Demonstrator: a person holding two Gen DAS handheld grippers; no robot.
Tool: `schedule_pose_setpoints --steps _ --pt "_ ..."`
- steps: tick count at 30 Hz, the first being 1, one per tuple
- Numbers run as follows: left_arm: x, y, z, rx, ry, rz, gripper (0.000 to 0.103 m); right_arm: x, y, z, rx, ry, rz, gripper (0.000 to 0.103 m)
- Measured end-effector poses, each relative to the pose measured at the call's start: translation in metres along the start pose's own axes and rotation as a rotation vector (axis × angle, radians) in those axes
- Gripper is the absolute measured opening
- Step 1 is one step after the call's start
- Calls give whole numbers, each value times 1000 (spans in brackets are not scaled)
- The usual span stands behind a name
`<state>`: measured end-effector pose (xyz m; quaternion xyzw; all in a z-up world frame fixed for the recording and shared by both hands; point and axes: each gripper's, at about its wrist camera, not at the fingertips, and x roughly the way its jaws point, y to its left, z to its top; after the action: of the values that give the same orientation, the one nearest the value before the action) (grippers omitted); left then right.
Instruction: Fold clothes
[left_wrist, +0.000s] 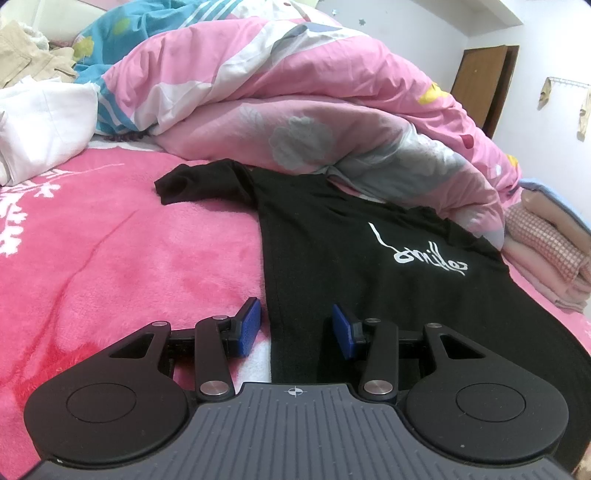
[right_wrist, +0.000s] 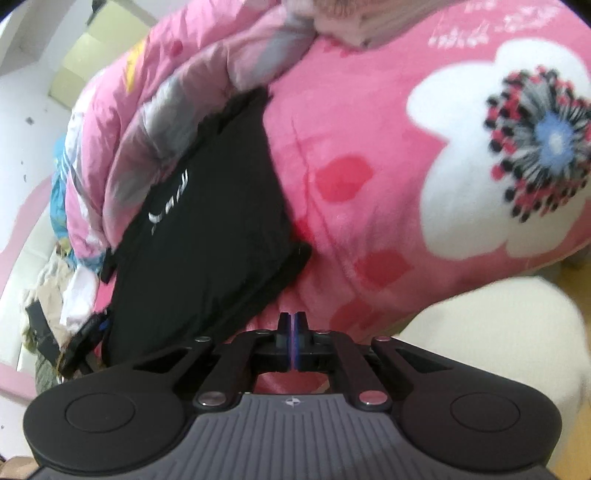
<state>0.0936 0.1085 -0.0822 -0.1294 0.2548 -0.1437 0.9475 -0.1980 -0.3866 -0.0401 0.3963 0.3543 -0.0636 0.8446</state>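
Black T-shirt (left_wrist: 354, 258) with white script lettering lies spread on a pink fleece blanket (left_wrist: 129, 258), its far edge tucked under a heaped pink floral duvet (left_wrist: 295, 110); one sleeve reaches out to the left in the left wrist view. The left gripper (left_wrist: 295, 326) sits low over the shirt's near side edge, pointing gently downward, its blue pads (left_wrist: 249, 325) partly apart with one over the blanket and one over the black cloth, neither pressing on anything. The right gripper (right_wrist: 292, 341) is tilted and rolled, its view blurred; its jaws are fully together with nothing between them, just beside the shirt's near corner (right_wrist: 295, 258). Folded pink bedding (left_wrist: 546, 258) lies at the bed's right end. Beyond stand white walls and a brown door (left_wrist: 484, 81).
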Motion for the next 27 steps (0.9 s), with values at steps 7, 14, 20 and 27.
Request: schedule_pose_setpoints --steps 7,14,20,27 --pt "-33 7 4 -74 13 -27 61 -3 33 6 -85 -108 84 7" --pt "-106 12 -11 -78 59 0 70 38 67 0 -205 -75 157 18" --pt "-123 -4 -42 -8 162 21 69 61 67 0 -187 -26 219 18" --pt "-116 -9 -60 19 183 53 60 53 58 -3 -171 -33 233 19"
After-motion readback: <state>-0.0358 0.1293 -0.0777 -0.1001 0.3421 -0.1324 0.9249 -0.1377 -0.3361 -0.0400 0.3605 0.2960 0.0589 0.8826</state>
